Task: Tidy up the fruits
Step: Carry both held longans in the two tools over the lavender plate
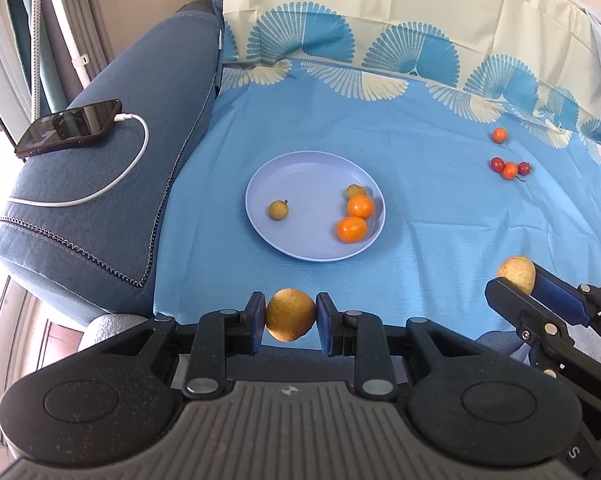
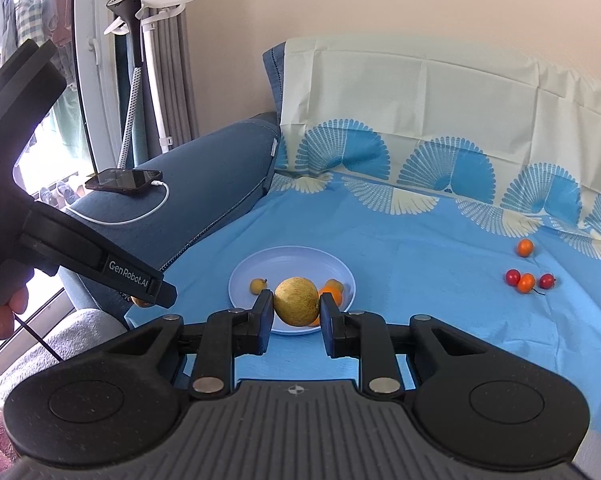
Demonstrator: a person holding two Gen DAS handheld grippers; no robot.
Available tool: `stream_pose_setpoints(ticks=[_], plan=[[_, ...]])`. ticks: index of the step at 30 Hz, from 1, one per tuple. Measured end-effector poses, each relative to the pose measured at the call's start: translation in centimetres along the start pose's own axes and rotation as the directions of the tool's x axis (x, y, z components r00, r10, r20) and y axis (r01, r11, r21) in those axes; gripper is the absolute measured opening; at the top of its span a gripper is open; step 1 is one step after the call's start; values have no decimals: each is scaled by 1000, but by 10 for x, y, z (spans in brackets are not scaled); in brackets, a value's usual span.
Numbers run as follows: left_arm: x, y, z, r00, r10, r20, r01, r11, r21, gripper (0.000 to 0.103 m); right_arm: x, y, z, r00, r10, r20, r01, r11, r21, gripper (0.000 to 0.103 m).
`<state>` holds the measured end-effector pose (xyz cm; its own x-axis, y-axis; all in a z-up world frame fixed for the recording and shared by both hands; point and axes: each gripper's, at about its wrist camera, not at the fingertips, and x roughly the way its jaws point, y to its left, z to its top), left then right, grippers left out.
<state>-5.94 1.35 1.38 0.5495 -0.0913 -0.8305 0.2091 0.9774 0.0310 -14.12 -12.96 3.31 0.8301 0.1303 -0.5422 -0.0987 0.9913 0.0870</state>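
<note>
The left tongs [image 1: 290, 316] pinch a round, speckled yellow-brown fruit [image 1: 290, 315] above the blue cloth [image 1: 420, 200], the right tongs [image 2: 296, 303] clamp a paler, dotted one [image 2: 296, 301], and beyond them the lilac plate [image 1: 300, 172] holds two oranges [image 1: 360, 207] and two small tan fruits [image 1: 278, 210].

I see matt blue woven cloth [image 1: 440, 216] spread flat, faintly creased. A smooth, satin pale-blue plastic plate [image 1: 300, 184] lies on it. The tangerines [image 1: 360, 207] have glossy, dimpled skin. The yellow fruit [image 1: 290, 314] I grip looks dull and speckled. My left gripper [image 1: 290, 320] is grainy black plastic with blue rubbery pads.
</note>
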Motion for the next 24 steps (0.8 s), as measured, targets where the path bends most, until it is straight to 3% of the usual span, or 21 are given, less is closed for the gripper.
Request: stream_pose_setpoints(ticks=[24], plan=[[14, 11, 8, 1000, -1, -16, 1, 1000, -26, 30, 13, -2, 1, 999, 10, -42, -10, 1000, -2, 26]])
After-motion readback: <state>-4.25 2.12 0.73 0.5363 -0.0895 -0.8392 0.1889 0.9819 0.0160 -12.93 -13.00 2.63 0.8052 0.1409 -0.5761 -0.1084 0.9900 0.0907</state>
